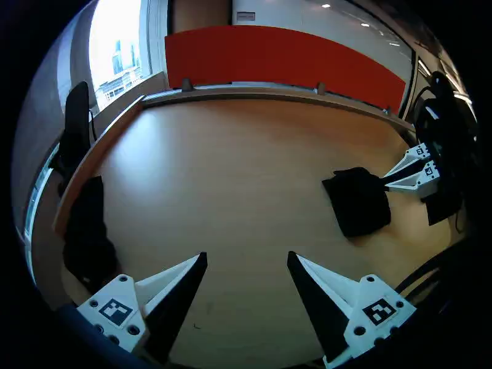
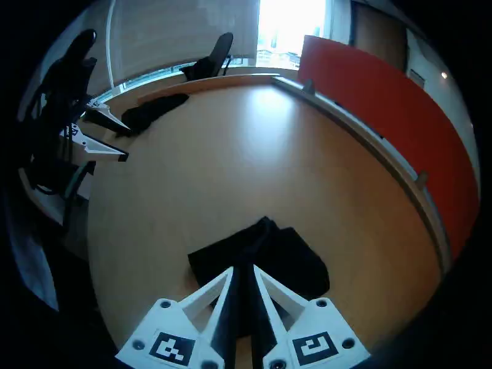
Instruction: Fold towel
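Observation:
A black towel (image 1: 357, 200) lies crumpled on the wooden table (image 1: 246, 160), to the right in the left gripper view. My right gripper (image 1: 388, 182) comes in from the right edge with its fingers pinched on the towel's near edge. In the right gripper view the towel (image 2: 289, 258) lies just ahead of the right gripper (image 2: 245, 267), whose fingers are closed on a raised fold of it. My left gripper (image 1: 246, 258) is open wide over bare table, well left of the towel. Across the table, the left gripper (image 2: 126, 144) holds nothing.
A second dark cloth (image 1: 89, 234) lies at the table's left edge, the same cloth (image 2: 150, 111) showing near the left gripper. A red partition (image 1: 283, 58) runs along the far side. An office chair (image 2: 215, 55) stands by the window.

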`<act>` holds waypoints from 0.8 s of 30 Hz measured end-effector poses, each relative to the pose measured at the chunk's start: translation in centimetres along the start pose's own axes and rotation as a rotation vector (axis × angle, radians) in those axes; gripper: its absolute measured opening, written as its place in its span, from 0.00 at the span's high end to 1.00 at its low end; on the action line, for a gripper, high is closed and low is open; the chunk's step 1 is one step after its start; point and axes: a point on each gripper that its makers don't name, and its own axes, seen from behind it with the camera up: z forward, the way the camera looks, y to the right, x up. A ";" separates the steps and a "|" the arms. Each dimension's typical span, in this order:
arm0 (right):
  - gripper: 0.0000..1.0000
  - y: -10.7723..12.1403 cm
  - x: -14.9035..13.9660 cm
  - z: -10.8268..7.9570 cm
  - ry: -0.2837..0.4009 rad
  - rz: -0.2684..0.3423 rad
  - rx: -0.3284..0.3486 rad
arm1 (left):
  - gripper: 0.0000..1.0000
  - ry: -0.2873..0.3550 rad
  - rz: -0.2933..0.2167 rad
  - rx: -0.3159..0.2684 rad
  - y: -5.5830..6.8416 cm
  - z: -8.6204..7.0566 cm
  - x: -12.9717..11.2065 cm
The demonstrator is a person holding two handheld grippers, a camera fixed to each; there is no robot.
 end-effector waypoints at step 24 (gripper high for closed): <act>0.31 0.3 -0.2 -0.3 0.002 -0.001 0.006 | 0.03 0.000 0.001 0.002 0.3 0.1 0.2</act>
